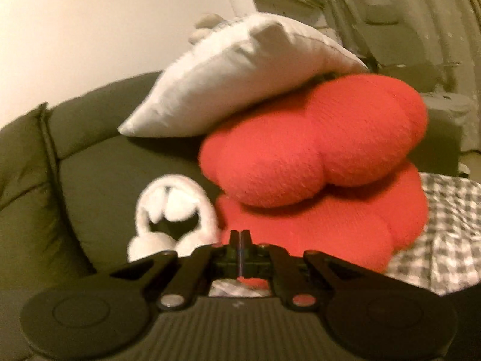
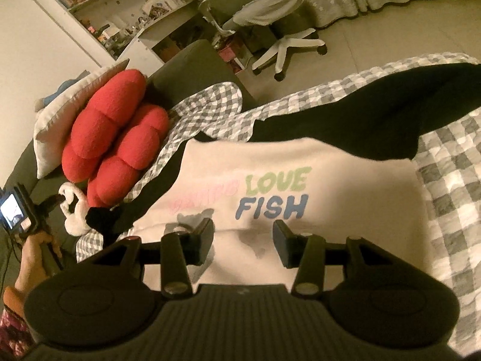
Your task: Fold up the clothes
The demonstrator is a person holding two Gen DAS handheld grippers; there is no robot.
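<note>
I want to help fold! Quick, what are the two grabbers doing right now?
Left gripper: shut, holding nothing that shows.
Right gripper: open, empty, over the white shirt.

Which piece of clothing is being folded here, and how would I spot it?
Find the grey-and-white checked blanket spread over the couch. On it, partly over a black garment, lies a pale T-shirt, right ahead of the open right claw. It alone carries printed words: LOVE and FISH.

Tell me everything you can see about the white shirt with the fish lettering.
The white shirt looks like soft cotton, lying flat on the checked blanket with its far edge over a black garment. Green LOVE and blue FISH are printed beside faded pink lettering. The open right gripper hangs over its near part.
</note>
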